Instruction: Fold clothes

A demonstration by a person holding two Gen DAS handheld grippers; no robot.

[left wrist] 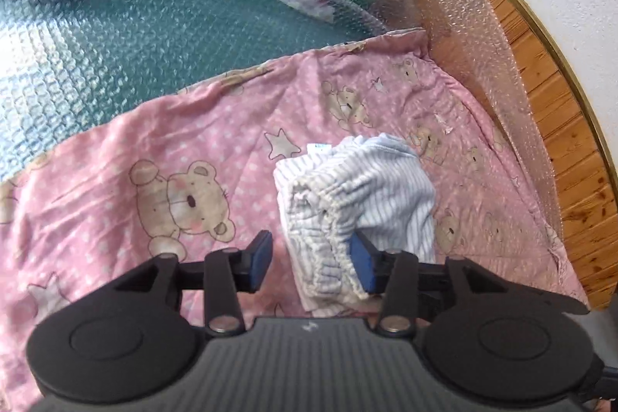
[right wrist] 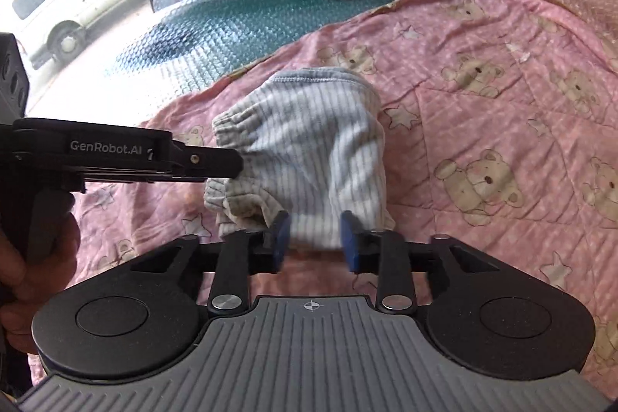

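Small blue-and-white striped garment (right wrist: 309, 157), bunched in a heap on pink bear-print quilt (right wrist: 483, 111)

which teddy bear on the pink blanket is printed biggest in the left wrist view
The bear just left of the striped garment, above the left gripper; the other bears look far smaller.

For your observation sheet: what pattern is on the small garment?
Thin pale blue and white stripes on the garment, clearest in the right wrist view.
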